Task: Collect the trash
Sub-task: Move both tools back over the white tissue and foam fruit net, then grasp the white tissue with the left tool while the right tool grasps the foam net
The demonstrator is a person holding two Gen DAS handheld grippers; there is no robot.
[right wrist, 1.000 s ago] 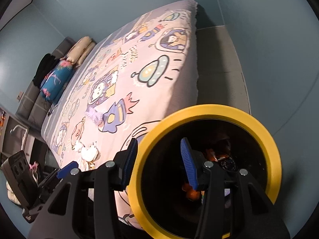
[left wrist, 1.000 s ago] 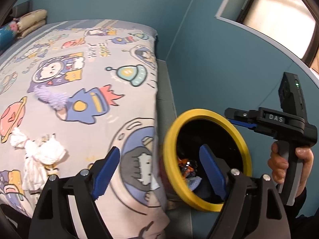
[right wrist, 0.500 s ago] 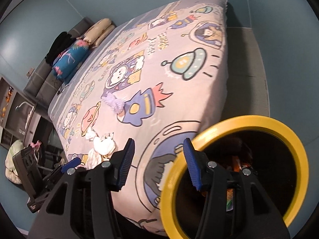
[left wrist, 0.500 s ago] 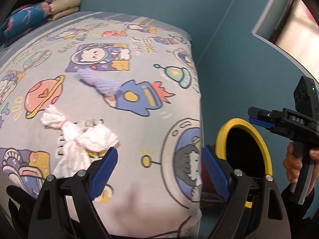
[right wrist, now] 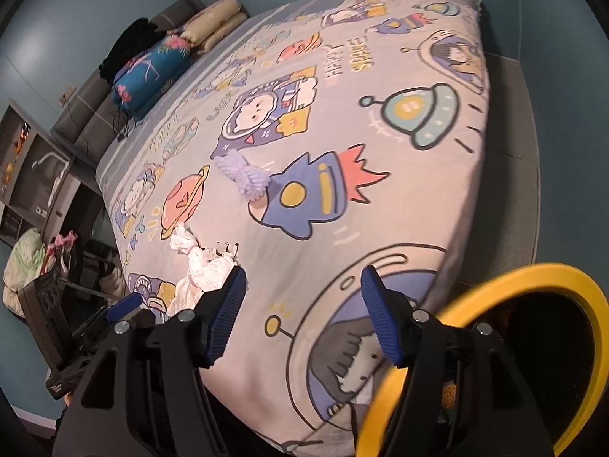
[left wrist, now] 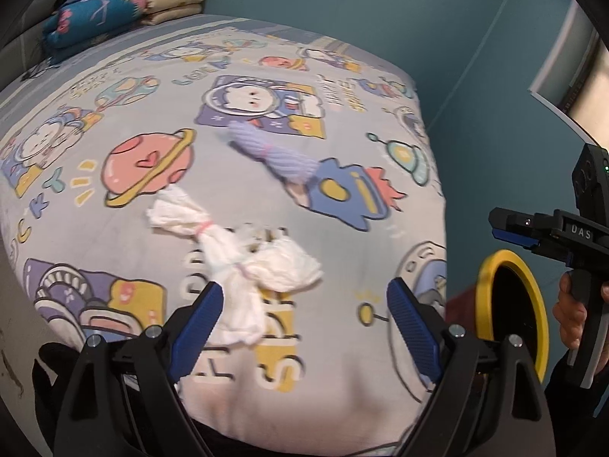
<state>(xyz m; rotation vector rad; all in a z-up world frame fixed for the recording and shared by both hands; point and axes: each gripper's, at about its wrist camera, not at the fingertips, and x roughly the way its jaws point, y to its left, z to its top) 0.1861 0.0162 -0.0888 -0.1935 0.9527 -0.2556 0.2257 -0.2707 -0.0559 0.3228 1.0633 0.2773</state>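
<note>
Teal walls (left wrist: 380,7) around cartoon-print bedsheet (left wrist: 152,228)

L tool (left wrist: 304,320) open over white tissue wad (left wrist: 243,262); bed (left wrist: 114,198).

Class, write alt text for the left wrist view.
The open left gripper hovers over crumpled white tissue on a cartoon-print bed. A purple knitted bundle lies farther back; a yellow-rimmed bin sits at right.

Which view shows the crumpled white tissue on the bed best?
The left wrist view: the crumpled white tissue lies large and unobstructed just ahead of the open left gripper. In the right wrist view it is small, off to the left, partly hidden behind a gripper finger.
</note>
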